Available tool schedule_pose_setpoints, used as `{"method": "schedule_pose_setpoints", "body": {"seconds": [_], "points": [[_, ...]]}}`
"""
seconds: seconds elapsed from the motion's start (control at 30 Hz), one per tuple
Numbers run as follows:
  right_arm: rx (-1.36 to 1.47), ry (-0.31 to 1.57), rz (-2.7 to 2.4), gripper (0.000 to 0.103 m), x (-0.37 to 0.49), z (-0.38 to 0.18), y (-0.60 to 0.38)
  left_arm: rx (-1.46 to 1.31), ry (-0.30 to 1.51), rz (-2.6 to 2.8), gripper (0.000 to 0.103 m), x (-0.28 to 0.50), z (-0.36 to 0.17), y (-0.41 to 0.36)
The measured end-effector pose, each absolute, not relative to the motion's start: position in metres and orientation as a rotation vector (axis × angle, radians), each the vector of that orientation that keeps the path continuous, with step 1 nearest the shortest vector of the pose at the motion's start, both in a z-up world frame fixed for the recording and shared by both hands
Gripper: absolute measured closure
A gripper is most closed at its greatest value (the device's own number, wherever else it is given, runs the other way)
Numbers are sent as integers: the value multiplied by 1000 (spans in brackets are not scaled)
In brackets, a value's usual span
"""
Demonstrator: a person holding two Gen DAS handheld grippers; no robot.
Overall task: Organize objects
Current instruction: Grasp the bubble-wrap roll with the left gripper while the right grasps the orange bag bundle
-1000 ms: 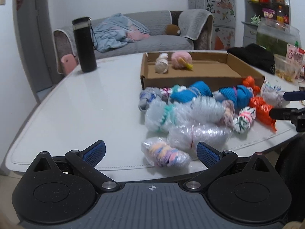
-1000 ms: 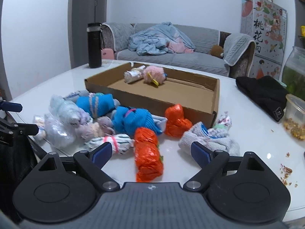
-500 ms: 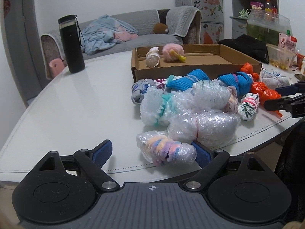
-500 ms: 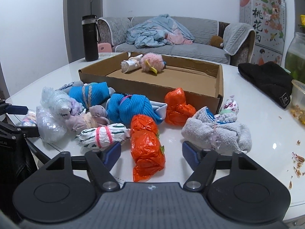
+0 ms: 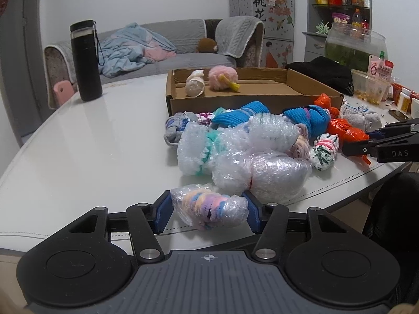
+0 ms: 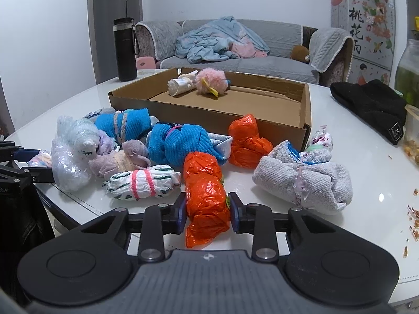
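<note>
My left gripper is shut on a pastel bundle in clear plastic at the table's near edge. My right gripper is shut on an orange plastic bundle, which still rests on the table. Several more wrapped bundles lie in a pile: bubble-wrap ones, blue cloth ones, a second orange one, a grey towel roll. A cardboard tray behind the pile holds a white roll and a pink fluffy ball.
A black bottle stands at the table's far left. A black cloth, a food container and a glass jar are at the right. Crumbs lie near the right edge. A sofa stands behind the table.
Both grippers moved forward and closed: the left on the pastel plastic-wrapped bundle, the right on the near orange bundle. Both were open a second ago.
</note>
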State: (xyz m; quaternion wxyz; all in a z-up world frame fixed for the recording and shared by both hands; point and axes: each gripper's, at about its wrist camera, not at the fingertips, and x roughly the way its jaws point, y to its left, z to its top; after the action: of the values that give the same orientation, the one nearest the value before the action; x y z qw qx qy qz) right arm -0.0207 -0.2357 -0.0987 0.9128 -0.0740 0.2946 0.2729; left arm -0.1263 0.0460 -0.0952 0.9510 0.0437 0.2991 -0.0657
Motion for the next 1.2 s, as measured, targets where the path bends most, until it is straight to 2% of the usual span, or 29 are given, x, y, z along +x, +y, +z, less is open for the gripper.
{"method": "schedule_pose_setpoints", "body": {"seconds": [0.5, 1.2], "points": [[-128, 550, 554, 76, -22, -75, -249, 117, 586, -93, 41, -130, -78, 61], [-127, 595, 548, 80, -13, -94, -254, 110, 612, -98, 42, -126, -88, 66]]}}
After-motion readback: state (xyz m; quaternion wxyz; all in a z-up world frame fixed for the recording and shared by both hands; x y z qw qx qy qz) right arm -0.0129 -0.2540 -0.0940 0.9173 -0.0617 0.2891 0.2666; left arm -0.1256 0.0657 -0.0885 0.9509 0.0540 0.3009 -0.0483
